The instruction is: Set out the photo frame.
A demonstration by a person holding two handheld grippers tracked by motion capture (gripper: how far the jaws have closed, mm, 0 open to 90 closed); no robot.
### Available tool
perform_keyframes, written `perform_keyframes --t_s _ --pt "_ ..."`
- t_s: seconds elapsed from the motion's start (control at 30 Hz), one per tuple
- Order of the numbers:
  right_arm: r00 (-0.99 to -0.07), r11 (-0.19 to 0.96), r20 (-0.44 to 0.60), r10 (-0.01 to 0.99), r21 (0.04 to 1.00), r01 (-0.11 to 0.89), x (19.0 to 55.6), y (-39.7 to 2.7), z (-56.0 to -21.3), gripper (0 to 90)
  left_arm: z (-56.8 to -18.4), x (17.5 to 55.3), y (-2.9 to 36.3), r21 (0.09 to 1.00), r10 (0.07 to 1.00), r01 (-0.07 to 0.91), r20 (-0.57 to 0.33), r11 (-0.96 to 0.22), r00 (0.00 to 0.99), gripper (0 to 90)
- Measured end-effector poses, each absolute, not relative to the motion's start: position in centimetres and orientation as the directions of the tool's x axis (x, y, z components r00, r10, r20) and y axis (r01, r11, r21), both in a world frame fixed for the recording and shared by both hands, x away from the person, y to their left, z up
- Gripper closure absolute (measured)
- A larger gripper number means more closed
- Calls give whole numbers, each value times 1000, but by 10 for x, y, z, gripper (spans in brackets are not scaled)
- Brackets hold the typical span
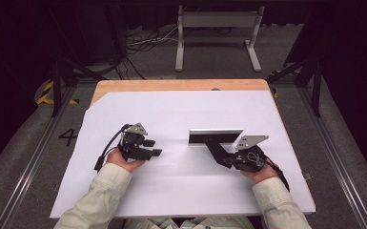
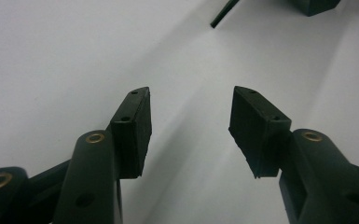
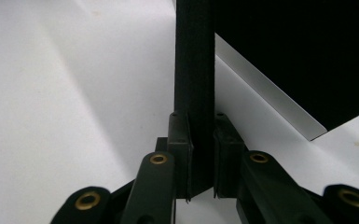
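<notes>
A flat black panel [image 1: 216, 136] with a pale edge stands on the white sheet [image 1: 171, 109] right of the middle. In the right gripper view the panel [image 3: 298, 56] fills the upper right, and a black upright strip [image 3: 195, 56] rises beside it. My right gripper [image 1: 214, 147] reaches up-left to it. Seen from its own camera, the right gripper [image 3: 203, 126] is shut on that strip, with a pad against each side. My left gripper [image 1: 155, 148] rests at the left of the sheet. Its jaws [image 2: 191, 107] are open, with only white sheet between them.
The sheet covers most of a wooden table [image 1: 171, 85], whose bare edge shows at the back. A metal stand [image 1: 217, 21] and loose cables [image 1: 143, 43] are on the floor behind. Dark frame rails run along both sides of the table.
</notes>
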State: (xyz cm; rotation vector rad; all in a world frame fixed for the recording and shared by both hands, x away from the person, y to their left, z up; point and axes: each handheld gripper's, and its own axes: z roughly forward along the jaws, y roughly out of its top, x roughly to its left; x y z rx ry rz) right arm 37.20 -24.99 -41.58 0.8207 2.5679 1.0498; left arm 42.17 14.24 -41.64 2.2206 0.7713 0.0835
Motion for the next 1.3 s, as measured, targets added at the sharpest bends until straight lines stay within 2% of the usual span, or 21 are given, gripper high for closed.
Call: perform_keyframes --t_s 0.2,0.33,0.4,0.53,0.73,1.0,1.3 --pt "-802 562 -8 598 718 412 371 -256 -412 769 -416 423 142 699 569 504 -168 -508 805 493" --pt "-799 556 -18 601 728 402 368 -259 -407 766 -417 422 138 680 601 496 -102 -540 793 678" --pt "-797 557 -27 603 729 397 367 -261 -404 764 -418 422 136 670 605 502 -97 -548 790 723" --pt "-796 555 -38 604 737 386 366 -265 -397 756 -418 423 136 673 626 524 -115 -522 771 733" --pt "-792 555 -61 608 745 369 360 -269 -387 763 -419 427 136 680 645 541 -129 -495 753 817" --pt "-778 553 -64 625 739 384 357 -275 -380 762 -416 429 132 700 618 513 -130 -497 775 822" --pt "-754 546 -64 653 730 411 358 -281 -377 824 -408 434 121 704 605 523 -165 -481 779 900"
